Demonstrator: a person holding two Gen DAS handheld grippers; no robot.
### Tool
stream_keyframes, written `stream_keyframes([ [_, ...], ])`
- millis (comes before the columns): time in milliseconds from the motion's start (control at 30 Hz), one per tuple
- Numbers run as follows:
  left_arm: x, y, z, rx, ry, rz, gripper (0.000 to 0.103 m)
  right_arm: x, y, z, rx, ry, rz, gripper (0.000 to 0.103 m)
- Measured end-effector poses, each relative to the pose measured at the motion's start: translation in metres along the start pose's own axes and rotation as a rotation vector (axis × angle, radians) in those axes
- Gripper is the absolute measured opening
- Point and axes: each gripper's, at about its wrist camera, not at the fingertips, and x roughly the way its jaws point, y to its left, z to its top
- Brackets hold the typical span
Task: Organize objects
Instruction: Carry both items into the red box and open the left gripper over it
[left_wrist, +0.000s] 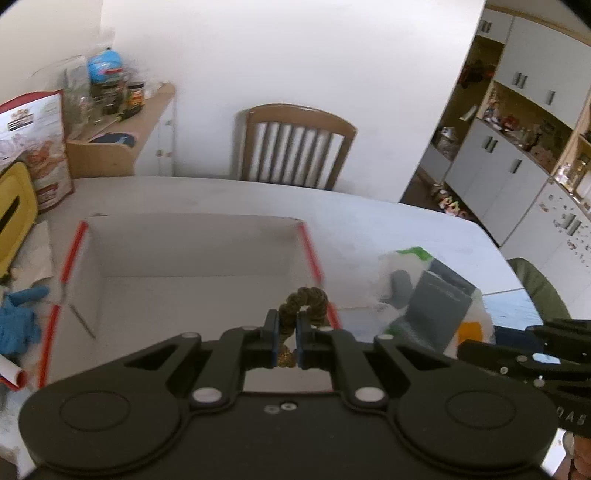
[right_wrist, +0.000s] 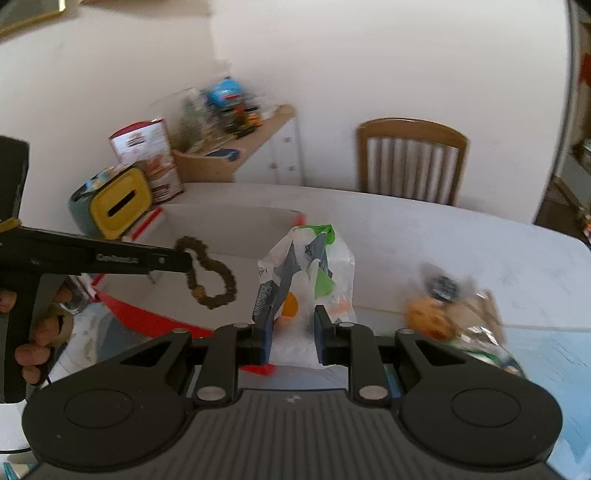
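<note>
My left gripper (left_wrist: 287, 326) is shut on a brown knotted loop (left_wrist: 304, 304) and holds it above the near right corner of an open white box with red edges (left_wrist: 184, 254). In the right wrist view that loop (right_wrist: 212, 278) dangles from the left gripper (right_wrist: 184, 260) over the box (right_wrist: 236, 225). My right gripper (right_wrist: 293, 332) is shut on a white plastic bag (right_wrist: 308, 273) with grey, green and orange contents, held upright just right of the box. In the left wrist view the bag (left_wrist: 432, 291) hangs beside the box's right wall.
A cookie packet (right_wrist: 439, 314) lies on the table to the right. A yellow-lidded container (right_wrist: 120, 203) and a red-and-white pouch (right_wrist: 146, 155) stand left of the box. Blue gloves (left_wrist: 18, 317) lie at the left. A wooden chair (left_wrist: 295, 147) stands behind the table.
</note>
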Motion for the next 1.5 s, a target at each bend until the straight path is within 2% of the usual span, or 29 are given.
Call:
stream_keyframes([
  [300,0.022,0.064,0.018,-0.023,0.041,0.063,0.006,0.078,0.059,0.029,-0.057,0.075,0.032,0.022],
  [767,0.078,0.115,0.017,0.019,0.193,0.154,0.007,0.166,0.093,0.027,-0.08,0.212,0.021,0.022],
  [1100,0.106,0.121,0.017,0.056,0.279,0.183,0.008,0.195,0.098,0.017,-0.092,0.3,0.002,0.022],
  [1300,0.12,0.117,0.016,0.08,0.339,0.17,0.009,0.204,0.101,0.012,-0.11,0.345,0.004,0.022],
  [1500,0.13,0.118,0.011,0.085,0.393,0.164,0.017,0.205,0.096,0.009,-0.085,0.357,0.009,0.022],
])
